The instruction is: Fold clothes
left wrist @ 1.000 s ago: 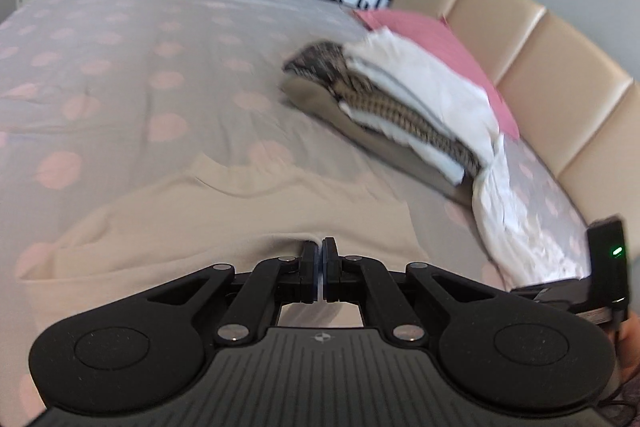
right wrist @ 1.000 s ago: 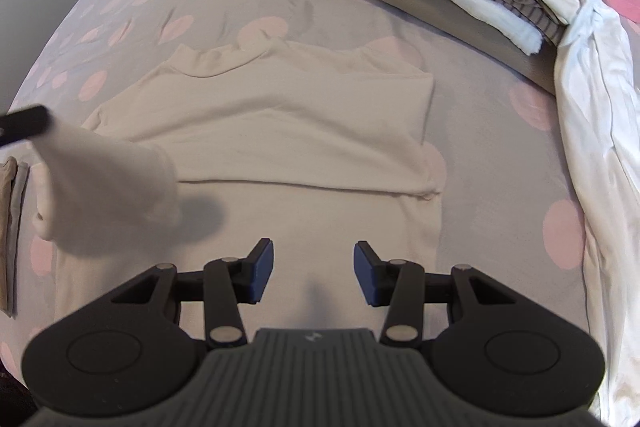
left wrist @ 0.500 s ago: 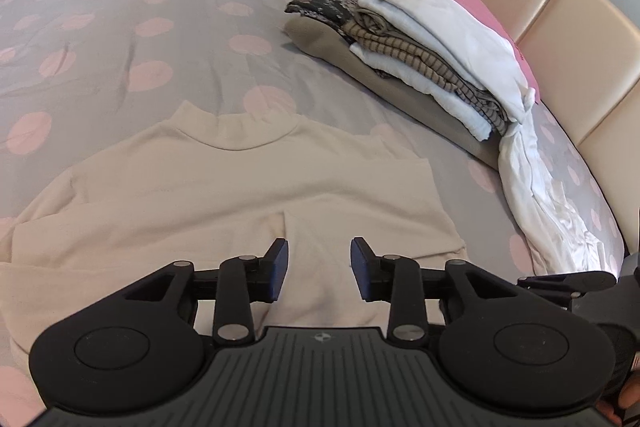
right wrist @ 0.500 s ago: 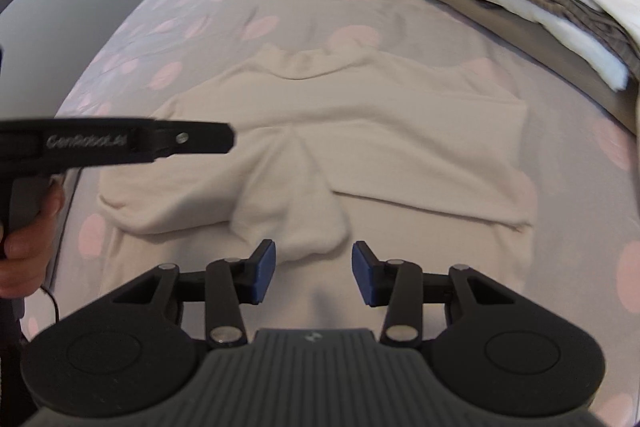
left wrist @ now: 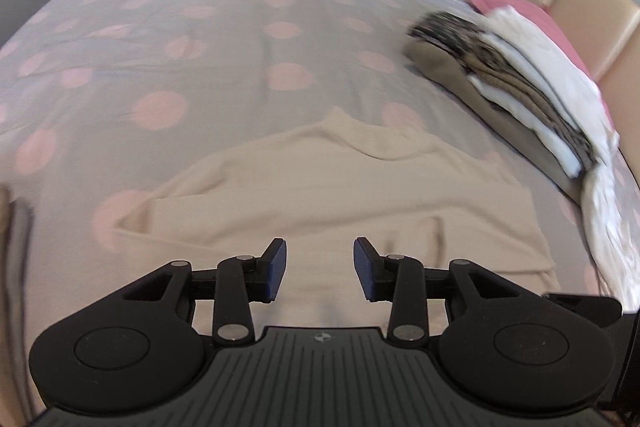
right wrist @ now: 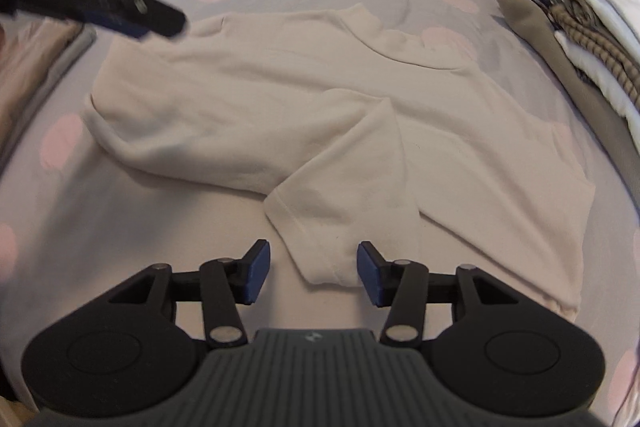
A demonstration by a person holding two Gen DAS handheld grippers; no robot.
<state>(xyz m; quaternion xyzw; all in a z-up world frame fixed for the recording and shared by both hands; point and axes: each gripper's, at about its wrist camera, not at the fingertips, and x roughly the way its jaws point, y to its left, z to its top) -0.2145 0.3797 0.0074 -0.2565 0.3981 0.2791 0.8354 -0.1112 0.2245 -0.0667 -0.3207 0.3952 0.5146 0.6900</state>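
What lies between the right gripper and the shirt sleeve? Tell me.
Nothing visible. The right gripper is open and the sleeve cuff sits right between its fingertips on the bed. The left gripper is off at the shirt's far edge, clear of it.

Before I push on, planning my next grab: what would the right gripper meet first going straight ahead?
Most likely the folded-in sleeve cuff of the beige shirt, lying just ahead of the open right gripper; depth is hard to judge.
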